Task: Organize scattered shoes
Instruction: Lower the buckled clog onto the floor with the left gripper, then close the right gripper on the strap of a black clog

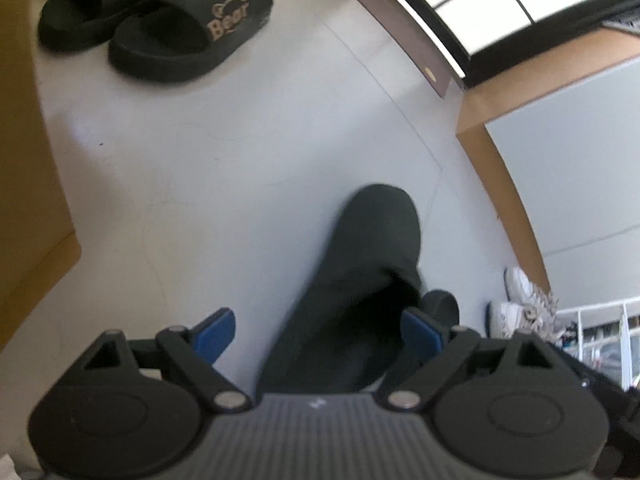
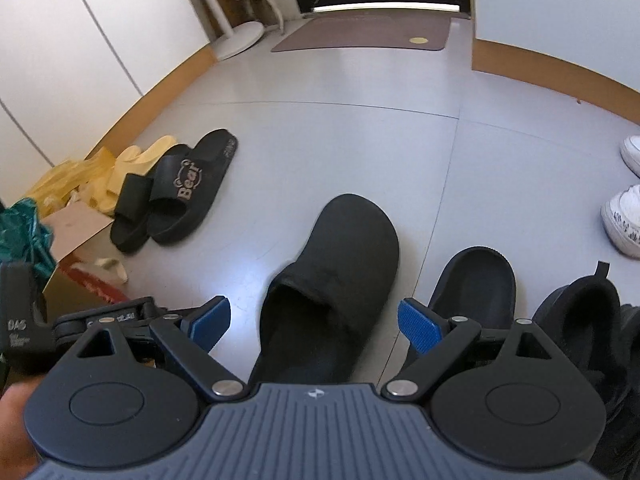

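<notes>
A black closed-toe slipper [image 1: 360, 280] lies on the grey floor, toe pointing away. My left gripper [image 1: 316, 332] is open with its blue pads either side of the slipper's heel end, not closed on it. In the right wrist view the same slipper [image 2: 332, 280] lies between the open pads of my right gripper [image 2: 316, 328]. Its black mate [image 2: 476, 280] lies just to the right. A pair of black "Bear" slides [image 2: 176, 196] sits at the left by the wall; it also shows in the left wrist view [image 1: 160, 20].
White sneakers [image 2: 624, 216] stand at the right; they also show in the left wrist view [image 1: 520, 300]. A black sneaker [image 2: 580, 320] lies at the near right. Yellow slippers and bags [image 2: 100, 176] and a cardboard box [image 2: 76, 228] crowd the left wall. A brown doormat [image 2: 360, 34] lies far ahead.
</notes>
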Demonstrator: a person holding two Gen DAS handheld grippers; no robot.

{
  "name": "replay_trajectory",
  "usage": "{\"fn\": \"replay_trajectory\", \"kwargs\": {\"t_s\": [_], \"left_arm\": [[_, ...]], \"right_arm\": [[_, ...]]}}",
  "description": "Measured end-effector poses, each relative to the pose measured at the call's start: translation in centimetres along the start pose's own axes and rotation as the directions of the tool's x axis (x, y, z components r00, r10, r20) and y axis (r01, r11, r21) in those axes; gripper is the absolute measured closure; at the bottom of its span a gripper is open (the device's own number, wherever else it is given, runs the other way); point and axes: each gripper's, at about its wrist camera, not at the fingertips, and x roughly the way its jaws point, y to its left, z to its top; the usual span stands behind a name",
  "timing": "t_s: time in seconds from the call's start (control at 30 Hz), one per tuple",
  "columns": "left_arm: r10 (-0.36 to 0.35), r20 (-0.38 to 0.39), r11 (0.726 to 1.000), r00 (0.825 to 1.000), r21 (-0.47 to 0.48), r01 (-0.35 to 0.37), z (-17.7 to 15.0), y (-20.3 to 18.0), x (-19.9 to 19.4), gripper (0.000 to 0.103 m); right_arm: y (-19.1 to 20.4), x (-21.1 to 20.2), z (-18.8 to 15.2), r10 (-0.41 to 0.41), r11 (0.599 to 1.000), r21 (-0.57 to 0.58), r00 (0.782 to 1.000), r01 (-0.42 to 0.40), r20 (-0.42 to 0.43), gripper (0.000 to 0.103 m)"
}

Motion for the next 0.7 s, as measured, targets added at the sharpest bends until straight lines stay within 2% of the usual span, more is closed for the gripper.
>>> {"fn": "replay_trajectory", "kwargs": {"t_s": [0.17,0.33,0.53,0.7], "left_arm": [[-0.014,0.003,1.0,1.0,-0.006,0.014,-0.8,0.7,0.2,0.011],[-0.025,0.029,0.999,0.999,-0.043,0.026,-0.6,1.2,0.2,0.011],[-0.011,0.051,1.0,0.999,-0.01,0.011,-0.9,1.7,-0.6,0.01],[0.003,0.035,1.0,0.999,0.006,-0.003,-1.1,2.0,-0.2,0.01]], "right_arm": [[-0.2,1.5,0.6,-0.007,1.0,-0.022,0.999,0.006,-0.051,0.009],[0.5,2.8,1.4,-0.036,0.99,-0.142,0.992,0.019,-0.12,0.009],[2.8,5.8,1.2,-0.029,0.945,-0.325,0.977,-0.042,-0.211,0.009],[3.9,7.1,1.7,0.01,0.917,-0.384,0.967,-0.11,-0.254,0.009]]}}
